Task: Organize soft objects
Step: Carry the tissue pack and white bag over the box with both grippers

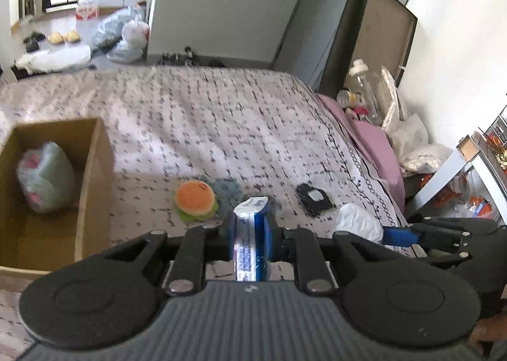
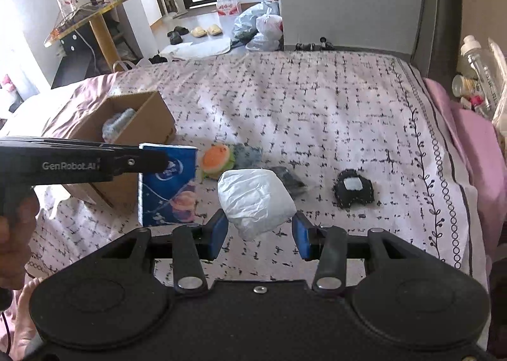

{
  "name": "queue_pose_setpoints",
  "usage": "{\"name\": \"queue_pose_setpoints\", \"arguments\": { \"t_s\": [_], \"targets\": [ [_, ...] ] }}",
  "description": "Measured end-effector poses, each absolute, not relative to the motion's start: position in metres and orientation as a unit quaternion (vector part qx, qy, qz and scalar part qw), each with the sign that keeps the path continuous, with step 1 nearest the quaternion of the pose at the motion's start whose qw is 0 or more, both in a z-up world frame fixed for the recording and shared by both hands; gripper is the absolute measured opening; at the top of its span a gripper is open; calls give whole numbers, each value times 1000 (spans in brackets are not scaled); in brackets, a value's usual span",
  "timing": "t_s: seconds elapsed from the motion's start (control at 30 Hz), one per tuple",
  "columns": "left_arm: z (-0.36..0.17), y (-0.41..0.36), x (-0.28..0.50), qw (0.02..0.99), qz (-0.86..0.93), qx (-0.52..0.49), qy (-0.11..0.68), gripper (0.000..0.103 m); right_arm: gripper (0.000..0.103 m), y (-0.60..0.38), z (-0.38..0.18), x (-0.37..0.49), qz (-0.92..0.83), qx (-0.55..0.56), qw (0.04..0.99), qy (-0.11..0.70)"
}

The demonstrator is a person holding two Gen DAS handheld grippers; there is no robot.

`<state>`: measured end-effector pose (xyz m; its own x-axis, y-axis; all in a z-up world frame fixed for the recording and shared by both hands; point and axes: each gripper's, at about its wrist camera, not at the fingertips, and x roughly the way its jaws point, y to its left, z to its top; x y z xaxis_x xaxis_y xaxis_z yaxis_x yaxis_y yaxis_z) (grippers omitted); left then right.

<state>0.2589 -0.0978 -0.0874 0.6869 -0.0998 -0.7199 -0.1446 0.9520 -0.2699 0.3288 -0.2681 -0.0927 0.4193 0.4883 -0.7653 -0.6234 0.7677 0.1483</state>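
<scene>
The left gripper (image 1: 252, 231) is pinching a blue-and-white soft tissue pack (image 2: 168, 183) above the patterned pink bedspread (image 2: 317, 113), near the open brown cardboard box (image 2: 139, 126). The right gripper (image 2: 259, 234) is squeezing a crinkled white plastic-wrapped bundle (image 2: 256, 199) between its blue pads (image 2: 217, 231). An orange burger-shaped plush toy (image 1: 195, 199) and a black stitched plush pouch (image 2: 353, 188) are lying on the bedspread

1. Tissue pack (image 2: 168, 185): glossy blue plastic film.
2. White bundle (image 2: 256, 202) right of the tissue pack: crinkled, matt.
3. Box (image 1: 92, 190): matt brown cardboard.
4. Burger toy (image 1: 195, 199): soft plush.
5. Bedsheet (image 2: 317, 113): printed cloth.
</scene>
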Motion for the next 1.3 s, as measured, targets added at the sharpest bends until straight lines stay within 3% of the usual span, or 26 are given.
{"name": "queue_pose_setpoints", "arguments": {
  "t_s": [0.7,1.3],
  "targets": [
    [-39,-26,203,927,106,-118,339,17,44,-212,-37,308,362,-55,844,393],
    [-63,54,189,912,191,-157,328,17,44,-135,-35,304,402,-66,822,398]
  ]
}}
